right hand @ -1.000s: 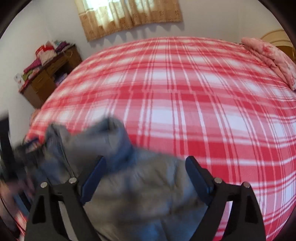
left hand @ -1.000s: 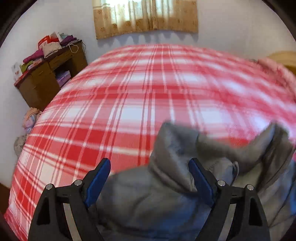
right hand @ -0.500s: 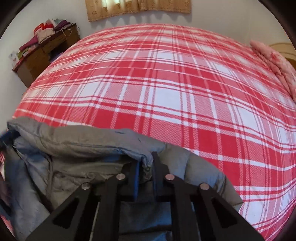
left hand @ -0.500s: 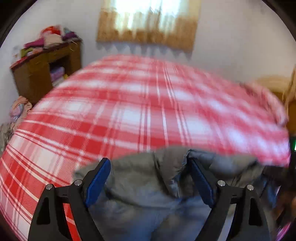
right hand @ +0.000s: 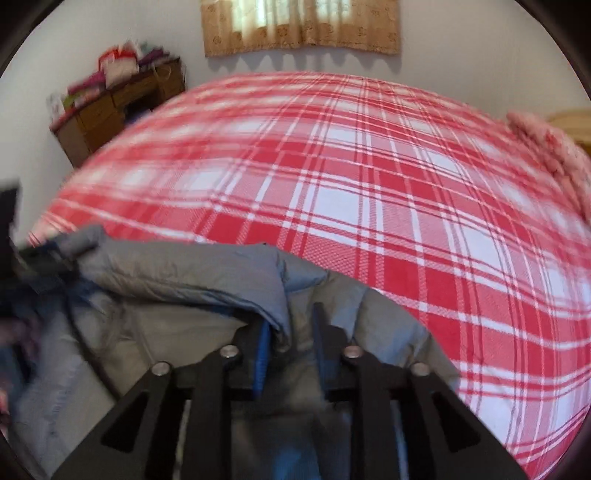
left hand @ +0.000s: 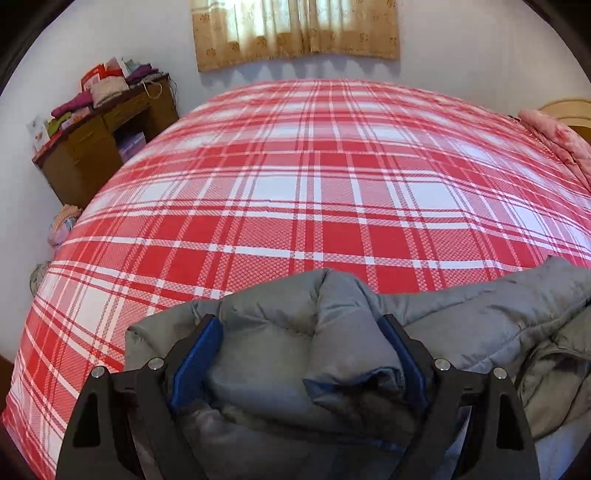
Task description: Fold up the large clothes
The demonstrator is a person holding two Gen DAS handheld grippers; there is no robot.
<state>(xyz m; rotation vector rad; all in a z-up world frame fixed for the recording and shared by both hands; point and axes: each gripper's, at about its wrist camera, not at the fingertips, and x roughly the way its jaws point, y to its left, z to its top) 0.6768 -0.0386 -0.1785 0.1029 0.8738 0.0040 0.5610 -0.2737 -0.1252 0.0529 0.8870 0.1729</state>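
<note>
While its jaws had just been parting, the right tool (right hand: 289,345) had a fold of the grey jacket (right hand: 192,273) between them, its grip loosened. Left tool (left hand: 303,354) gaped wide astride a puffy bulge, not pinching. Jacket lay bunched at lower frame on the red plaid bed (left hand: 314,192).

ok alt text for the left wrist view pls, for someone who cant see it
A puffy grey jacket lies bunched on a red and white plaid bedspread, with a thick fold of it sitting between the wide-open jaws of the left gripper. Beyond the bed are a curtained window and a wooden desk piled with clothes.
</note>
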